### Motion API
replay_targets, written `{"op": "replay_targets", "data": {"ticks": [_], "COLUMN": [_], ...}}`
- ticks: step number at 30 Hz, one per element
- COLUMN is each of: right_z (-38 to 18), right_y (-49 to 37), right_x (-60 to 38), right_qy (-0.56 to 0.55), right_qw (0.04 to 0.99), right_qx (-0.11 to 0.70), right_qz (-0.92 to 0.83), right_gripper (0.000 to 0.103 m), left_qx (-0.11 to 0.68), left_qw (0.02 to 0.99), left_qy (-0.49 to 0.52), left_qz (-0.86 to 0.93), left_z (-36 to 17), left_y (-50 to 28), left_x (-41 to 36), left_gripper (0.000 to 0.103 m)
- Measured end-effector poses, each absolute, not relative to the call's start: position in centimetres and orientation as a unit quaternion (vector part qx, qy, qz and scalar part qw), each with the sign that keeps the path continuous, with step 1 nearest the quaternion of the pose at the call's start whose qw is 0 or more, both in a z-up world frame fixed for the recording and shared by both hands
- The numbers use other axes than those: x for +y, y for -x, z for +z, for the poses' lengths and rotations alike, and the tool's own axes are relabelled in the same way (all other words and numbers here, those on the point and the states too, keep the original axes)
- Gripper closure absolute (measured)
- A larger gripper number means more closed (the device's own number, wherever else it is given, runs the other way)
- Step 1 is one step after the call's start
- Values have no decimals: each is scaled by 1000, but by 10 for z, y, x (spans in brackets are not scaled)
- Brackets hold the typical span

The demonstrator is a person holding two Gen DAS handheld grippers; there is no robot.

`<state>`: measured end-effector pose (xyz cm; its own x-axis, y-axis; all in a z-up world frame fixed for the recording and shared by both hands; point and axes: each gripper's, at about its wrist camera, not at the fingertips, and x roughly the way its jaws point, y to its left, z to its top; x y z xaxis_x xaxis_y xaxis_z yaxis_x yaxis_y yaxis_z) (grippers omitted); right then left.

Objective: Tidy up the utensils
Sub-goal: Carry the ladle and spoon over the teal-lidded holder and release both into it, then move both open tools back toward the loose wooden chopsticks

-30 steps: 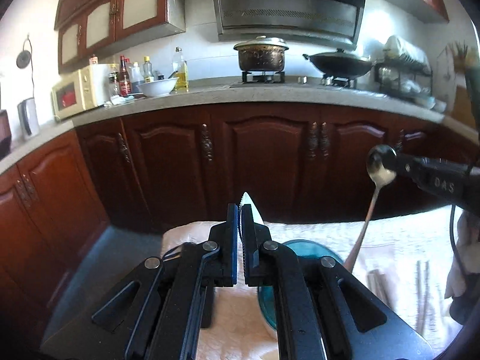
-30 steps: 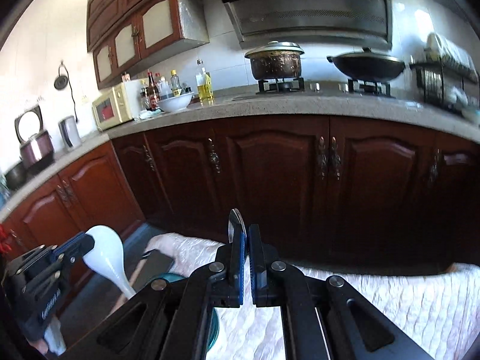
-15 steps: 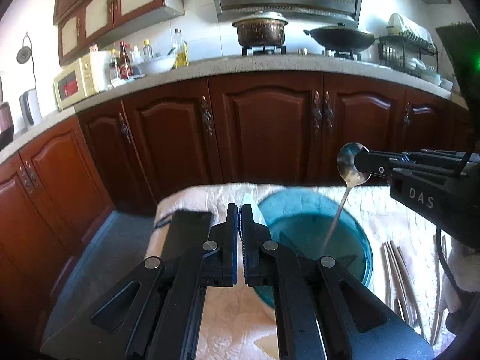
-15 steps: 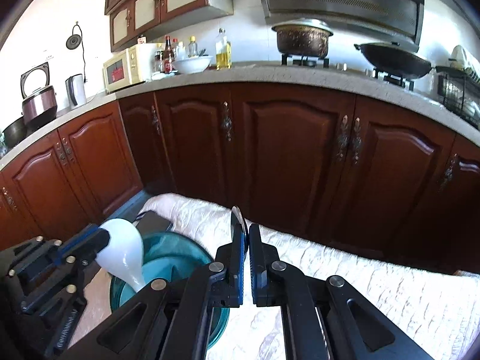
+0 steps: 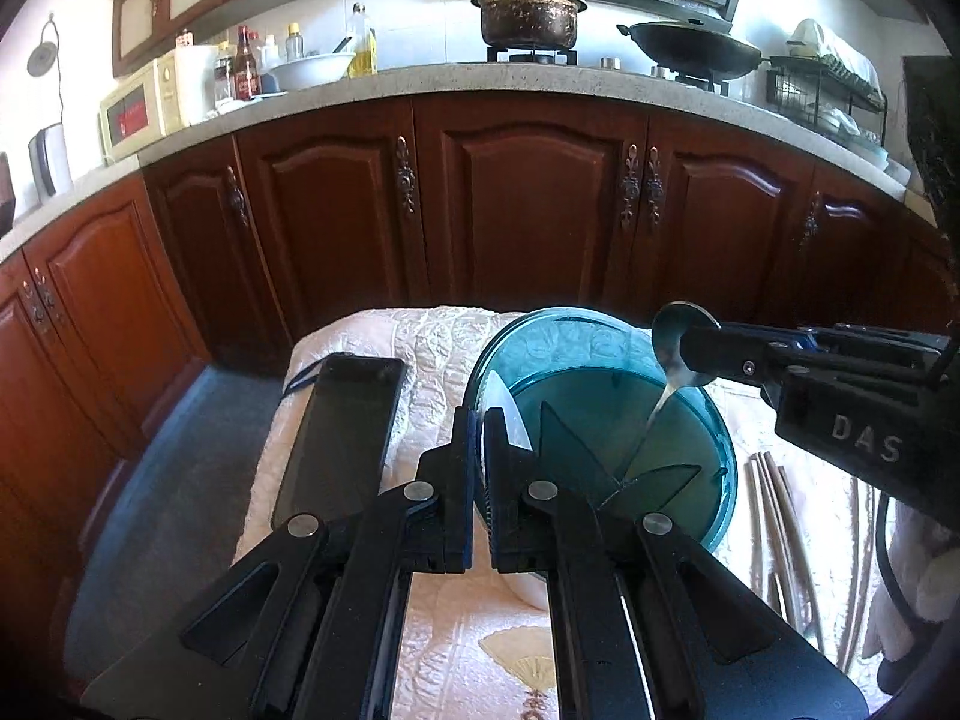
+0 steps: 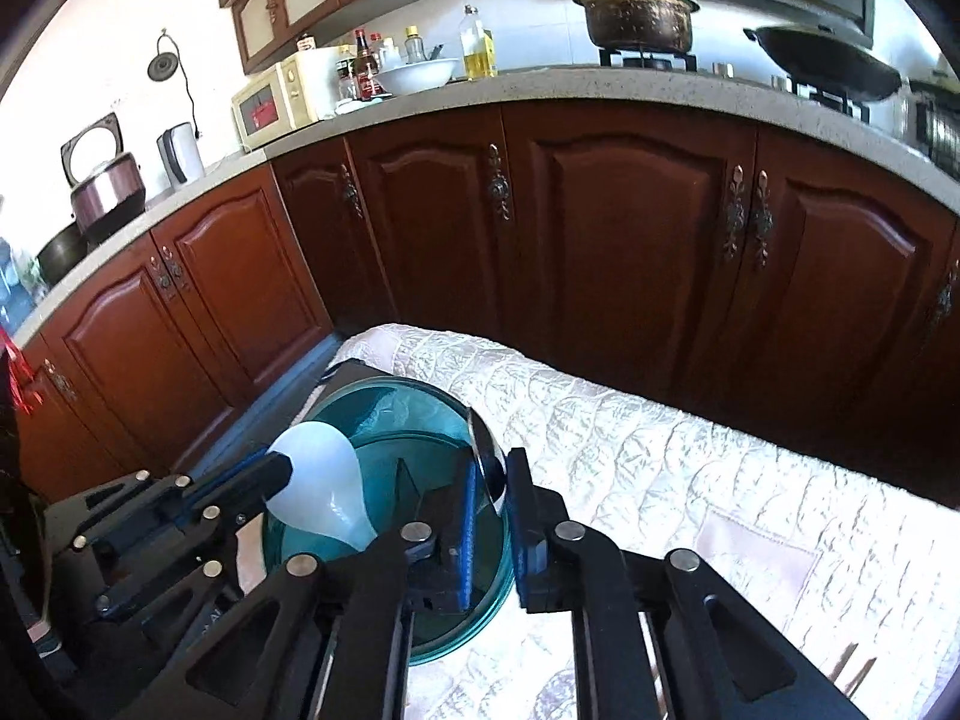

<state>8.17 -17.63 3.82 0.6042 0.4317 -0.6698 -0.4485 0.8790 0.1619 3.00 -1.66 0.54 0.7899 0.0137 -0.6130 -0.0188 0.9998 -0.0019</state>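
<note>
A teal glass bowl point(image 5: 606, 420) stands on a white quilted cloth point(image 5: 420, 336); it also shows in the right wrist view point(image 6: 390, 456). My left gripper point(image 5: 478, 432) is shut on a white ceramic spoon point(image 5: 507, 414), whose bowl end point(image 6: 321, 489) hangs over the teal bowl's left side. My right gripper point(image 6: 492, 486) is shut on a metal spoon point(image 5: 675, 354), held over the bowl's right rim with its handle pointing down into the bowl.
A black rectangular tray point(image 5: 342, 438) lies left of the bowl. Chopsticks point(image 5: 774, 516) lie on the cloth to the right. Dark wooden cabinets point(image 5: 528, 210) stand beyond the table's far edge, under a counter with pots and bottles.
Both grippers have come down and forward over the table. The teal bowl has come fully into view beneath them, and both spoons now hang over it.
</note>
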Motion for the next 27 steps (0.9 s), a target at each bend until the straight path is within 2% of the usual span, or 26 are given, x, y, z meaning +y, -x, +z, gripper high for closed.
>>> {"op": "replay_targets", "data": {"ticks": [2,4,12,15,27], "right_z": [42,46,58,63,56], "right_y": [-78,-74,-59,-49,1], "right_x": [-178,-179,-188,-198,-248], "right_qy": [6,9,-1,-8,-9], "right_qw": [897,900,903,906,918], "right_qx": [365,358,352,348,362], "right_qz": [249,249,246,239,165], "right_gripper": [73,72,72,69,64], "left_qx": [329,335,343,343,347], "left_qw": [944,942,939,939,937], "left_qy": [10,21,32,34,28], "left_qz": [7,5,6,4,-41], "left_z": [7,7,17,24,40], "left_y": [-29,-29,-17,-11,23], "left_x": [-16,-13,-10,-11,-49], "left_gripper": [92,79,69,61,59]}}
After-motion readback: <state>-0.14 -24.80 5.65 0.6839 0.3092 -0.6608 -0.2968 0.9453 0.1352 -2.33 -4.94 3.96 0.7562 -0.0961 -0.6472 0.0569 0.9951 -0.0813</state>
